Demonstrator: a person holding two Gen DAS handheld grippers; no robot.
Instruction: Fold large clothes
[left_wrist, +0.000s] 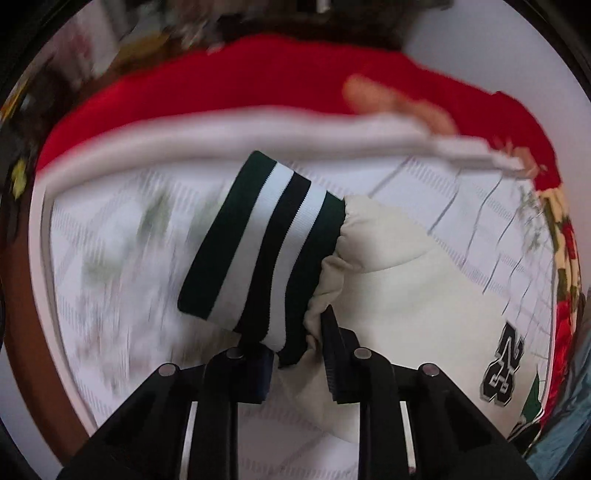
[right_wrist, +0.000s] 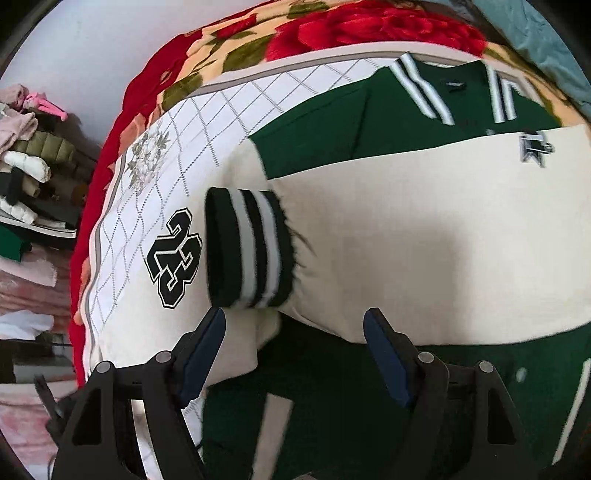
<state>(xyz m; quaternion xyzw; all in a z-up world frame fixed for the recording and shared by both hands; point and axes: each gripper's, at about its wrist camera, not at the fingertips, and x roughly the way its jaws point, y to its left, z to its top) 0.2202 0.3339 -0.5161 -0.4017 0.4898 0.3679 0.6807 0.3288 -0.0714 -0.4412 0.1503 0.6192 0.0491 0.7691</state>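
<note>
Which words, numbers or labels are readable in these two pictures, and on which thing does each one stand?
"23": a black patch with white outline on the cream sleeve of the jacket; the same patch shows in the left wrist view.
Small dark emblem on the cream chest panel of the jacket: too small and blurred to read.
Small tag at the green collar: too small to read.
No other text can be read.

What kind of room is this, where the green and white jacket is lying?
Probably a bedroom. The jacket lies on a white quilted bedcover spread over a red flowered blanket, like a made bed. Off to one side sits a pile of folded clothes.
</note>
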